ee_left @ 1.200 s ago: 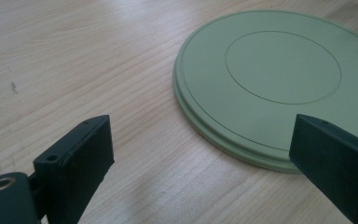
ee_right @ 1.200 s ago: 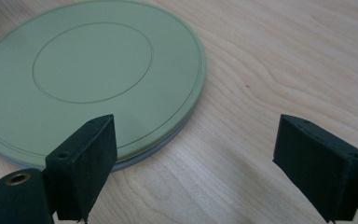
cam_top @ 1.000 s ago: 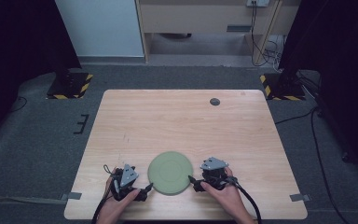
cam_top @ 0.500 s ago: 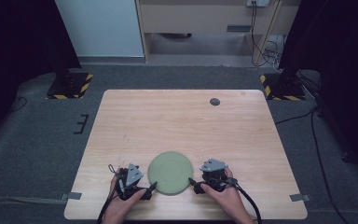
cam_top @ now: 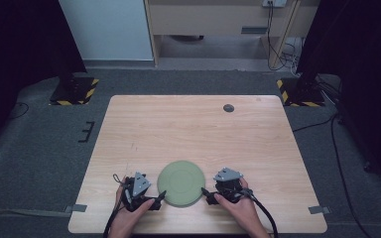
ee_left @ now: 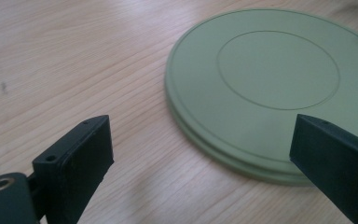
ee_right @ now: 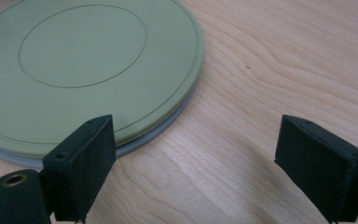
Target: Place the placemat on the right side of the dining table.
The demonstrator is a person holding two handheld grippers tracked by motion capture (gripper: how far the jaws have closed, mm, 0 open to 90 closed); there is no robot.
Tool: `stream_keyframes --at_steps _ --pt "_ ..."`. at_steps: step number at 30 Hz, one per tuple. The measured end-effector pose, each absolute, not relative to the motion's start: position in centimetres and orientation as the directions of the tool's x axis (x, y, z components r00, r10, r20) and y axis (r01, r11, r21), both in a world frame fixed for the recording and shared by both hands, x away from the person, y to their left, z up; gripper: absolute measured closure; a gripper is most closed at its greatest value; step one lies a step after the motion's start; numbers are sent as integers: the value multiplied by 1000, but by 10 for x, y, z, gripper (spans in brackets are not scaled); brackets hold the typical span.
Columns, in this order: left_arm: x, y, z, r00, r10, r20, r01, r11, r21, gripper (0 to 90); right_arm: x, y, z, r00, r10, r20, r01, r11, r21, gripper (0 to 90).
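Grippers flank green plate (cam_top: pixel 180 182) on table (cam_top: pixel 188 129).
Left gripper (cam_top: pixel 159 196) and right gripper (cam_top: pixel 206 193) sit beside its rim, jaws apart, gripping nothing.

The small dark disc (cam_top: pixel 228 108) is too small to identify.

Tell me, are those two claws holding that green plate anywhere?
No. The left gripper and right gripper flank the green plate, jaws open, gripping nothing.
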State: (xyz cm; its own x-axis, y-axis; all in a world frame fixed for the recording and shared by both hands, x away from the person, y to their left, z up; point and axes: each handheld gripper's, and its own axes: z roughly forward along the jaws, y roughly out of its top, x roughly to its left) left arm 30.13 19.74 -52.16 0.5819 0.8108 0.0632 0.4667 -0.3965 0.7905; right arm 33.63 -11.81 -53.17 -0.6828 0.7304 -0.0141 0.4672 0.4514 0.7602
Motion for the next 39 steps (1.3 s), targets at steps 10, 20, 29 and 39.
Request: stream_keyframes --at_steps 10,20,29,39 --pt "306 196 -526 577 813 80 485 -419 767 44 337 -118 -532 -680 733 -15 471 452 758 108" --pt "314 191 -526 550 831 84 501 -409 763 22 342 -120 -533 -654 757 -19 485 438 757 92" --pt "312 188 -527 551 828 99 495 -421 760 41 338 -119 -532 -661 751 -9 492 442 750 113" --pt "320 186 -527 545 833 95 501 -414 760 48 346 -119 -532 -637 771 -17 499 429 753 118"
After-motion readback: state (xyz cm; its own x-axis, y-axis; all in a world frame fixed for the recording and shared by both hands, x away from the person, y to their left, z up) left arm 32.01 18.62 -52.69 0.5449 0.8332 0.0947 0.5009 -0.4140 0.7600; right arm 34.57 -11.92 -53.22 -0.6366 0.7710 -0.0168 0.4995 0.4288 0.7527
